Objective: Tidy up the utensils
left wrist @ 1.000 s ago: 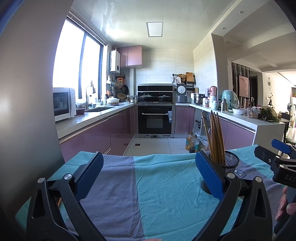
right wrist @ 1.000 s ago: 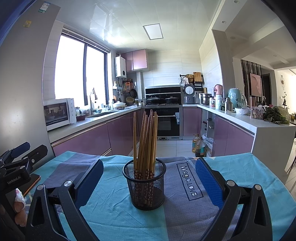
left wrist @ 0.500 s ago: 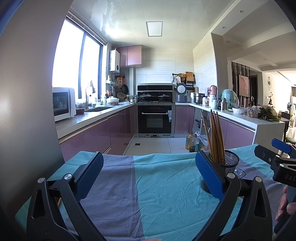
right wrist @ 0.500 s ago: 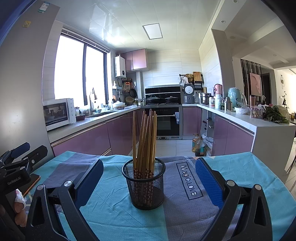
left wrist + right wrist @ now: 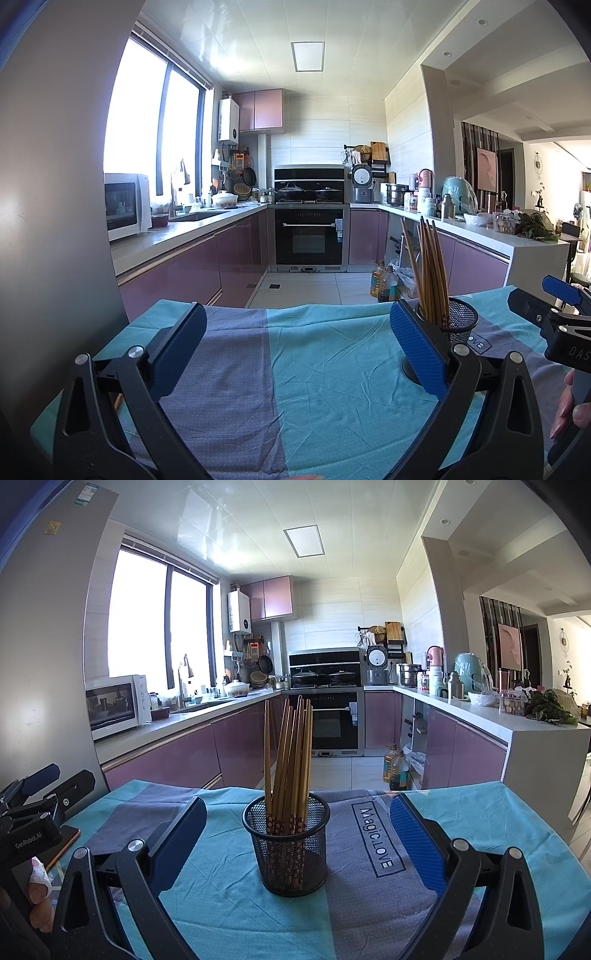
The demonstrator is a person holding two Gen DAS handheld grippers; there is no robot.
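Note:
A black mesh cup (image 5: 287,845) stands upright on the teal and grey tablecloth (image 5: 229,904), holding several wooden chopsticks (image 5: 290,753) upright. My right gripper (image 5: 297,843) is open and empty, its blue pads either side of the cup, a little nearer to me than it. My left gripper (image 5: 297,345) is open and empty over bare cloth (image 5: 332,387). In the left wrist view the cup (image 5: 448,325) and chopsticks (image 5: 428,269) stand behind the right pad. The right gripper's body (image 5: 554,325) shows at that view's right edge, the left gripper's body (image 5: 33,812) at the right wrist view's left edge.
A thin flat object with an orange edge (image 5: 66,843) lies on the cloth at the left. The table's far edge (image 5: 443,788) drops to the kitchen floor. Oil bottles (image 5: 395,768) stand on the floor beyond it, with purple cabinets (image 5: 177,760) and an oven (image 5: 332,720) behind.

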